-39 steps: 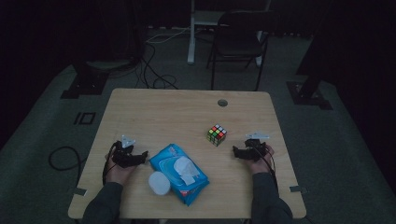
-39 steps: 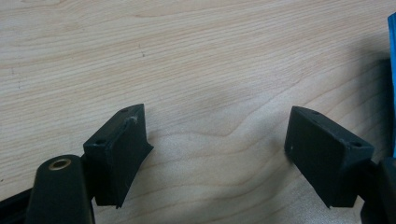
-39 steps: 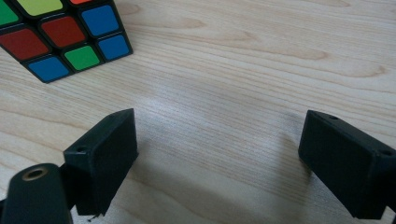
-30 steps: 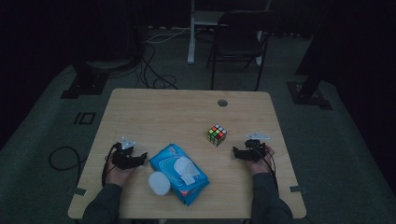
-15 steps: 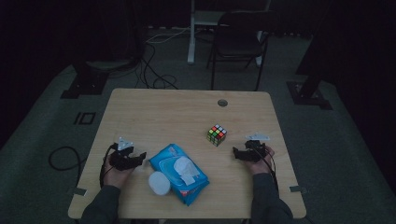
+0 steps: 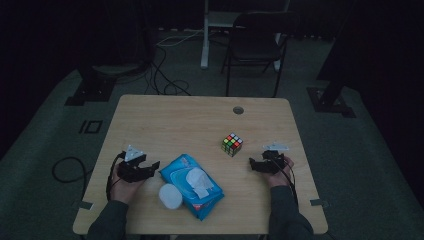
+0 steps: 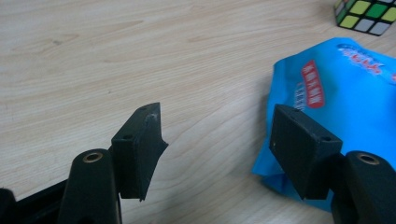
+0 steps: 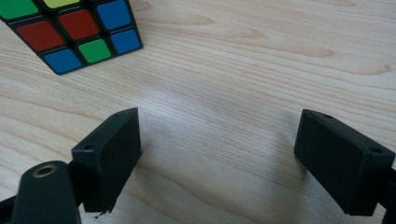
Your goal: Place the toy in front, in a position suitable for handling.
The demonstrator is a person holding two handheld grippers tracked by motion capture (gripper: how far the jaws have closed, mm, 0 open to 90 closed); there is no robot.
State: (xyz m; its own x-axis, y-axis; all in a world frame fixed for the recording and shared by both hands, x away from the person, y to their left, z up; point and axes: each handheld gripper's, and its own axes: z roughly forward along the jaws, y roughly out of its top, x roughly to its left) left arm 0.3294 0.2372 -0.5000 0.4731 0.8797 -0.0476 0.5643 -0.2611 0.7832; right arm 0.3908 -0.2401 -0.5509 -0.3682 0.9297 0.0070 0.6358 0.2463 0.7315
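The blue pack point(image 7: 345, 93) lies just right of the left gripper point(image 7: 217, 140); the cube point(image 8: 70, 32) ahead-left of the right gripper point(image 8: 217, 154). Both gape wide, empty, over a wooden table point(image 6: 170, 120) in a dim room.

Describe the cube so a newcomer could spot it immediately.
Start at the wooden table and look to its right half, just ahead of the right hand-held gripper. The puzzle cube sits there alone: small, black-edged, with multicoloured squares, unlike the flat blue wipes pack.
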